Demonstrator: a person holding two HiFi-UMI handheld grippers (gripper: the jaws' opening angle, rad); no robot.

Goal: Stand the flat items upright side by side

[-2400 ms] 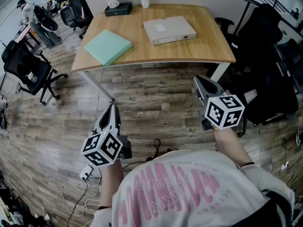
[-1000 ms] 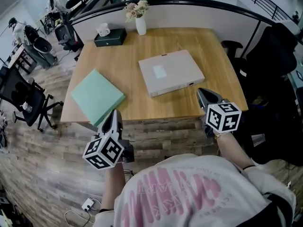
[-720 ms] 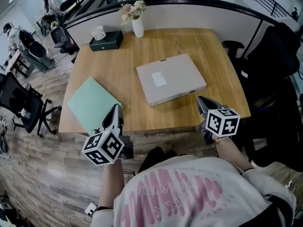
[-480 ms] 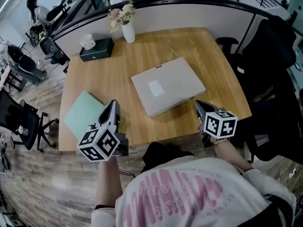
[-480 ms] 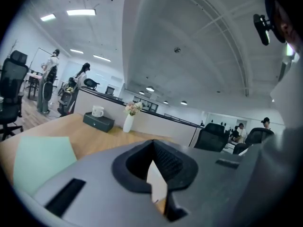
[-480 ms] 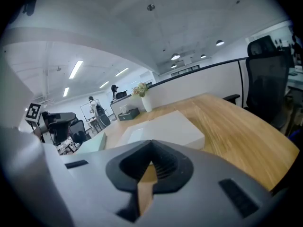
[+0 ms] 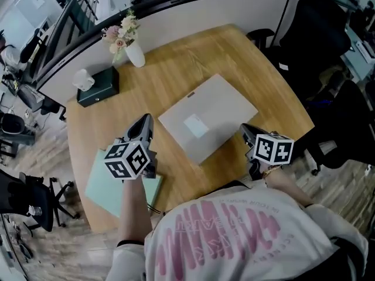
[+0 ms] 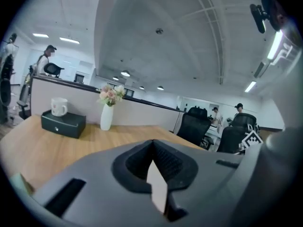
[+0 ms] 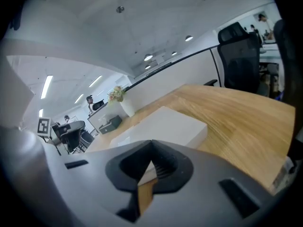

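Two flat items lie on the wooden table [image 7: 258, 81]. A grey flat box [image 7: 206, 123] lies in the middle, also in the right gripper view [image 9: 163, 126]. A mint-green folder [image 7: 105, 183] lies at the near left edge, partly under my left arm. My left gripper [image 7: 146, 122] hovers shut and empty between the folder and the box's left corner. My right gripper [image 7: 245, 130] hangs shut and empty just right of the box's near corner. Both show jaws pressed together with nothing in them: the left gripper [image 8: 154, 170] in its own view and the right gripper [image 9: 146, 175] in its own.
A black tissue box [image 7: 96, 86] with a white mug [image 8: 58, 106] on it and a white vase of flowers [image 7: 132, 50] stand at the table's far left. Black office chairs [image 7: 316, 34] crowd the right side. A low partition wall [image 7: 193, 7] runs behind the table.
The table has come closer and turned in the head view. Both grippers have moved from the floor side to over its near edge, the left one onto the green folder. Both stay shut.
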